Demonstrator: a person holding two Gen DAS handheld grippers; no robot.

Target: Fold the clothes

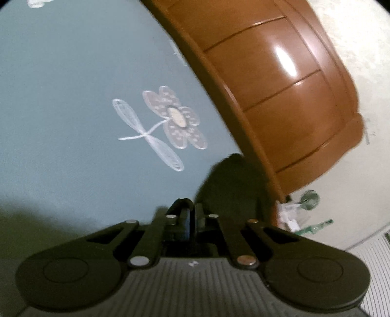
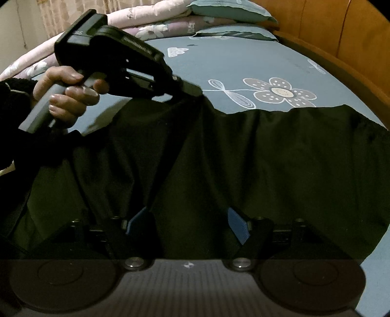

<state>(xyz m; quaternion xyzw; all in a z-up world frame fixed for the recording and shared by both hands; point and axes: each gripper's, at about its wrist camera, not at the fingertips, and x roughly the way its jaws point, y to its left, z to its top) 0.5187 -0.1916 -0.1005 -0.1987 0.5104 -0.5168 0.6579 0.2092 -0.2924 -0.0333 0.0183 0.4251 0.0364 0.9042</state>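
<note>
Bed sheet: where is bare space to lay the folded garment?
Bare blue sheet lies between the dark garment, the pillows and the wooden bed frame. Crowded near the left tool, which pinches the garment's edge.

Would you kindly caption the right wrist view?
Left gripper pinches dark garment's edge on flowered bedsheet; right gripper open.

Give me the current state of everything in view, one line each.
Left tool: shut on the dark garment's far edge, lifting it slightly.
Right tool: open, blue pads apart over the garment, pinching nothing.
Dark garment: spread on the bed, wrinkled, not yet folded.
Bedsheet: flat, smooth.
Pillows: stacked at the headboard.
</note>
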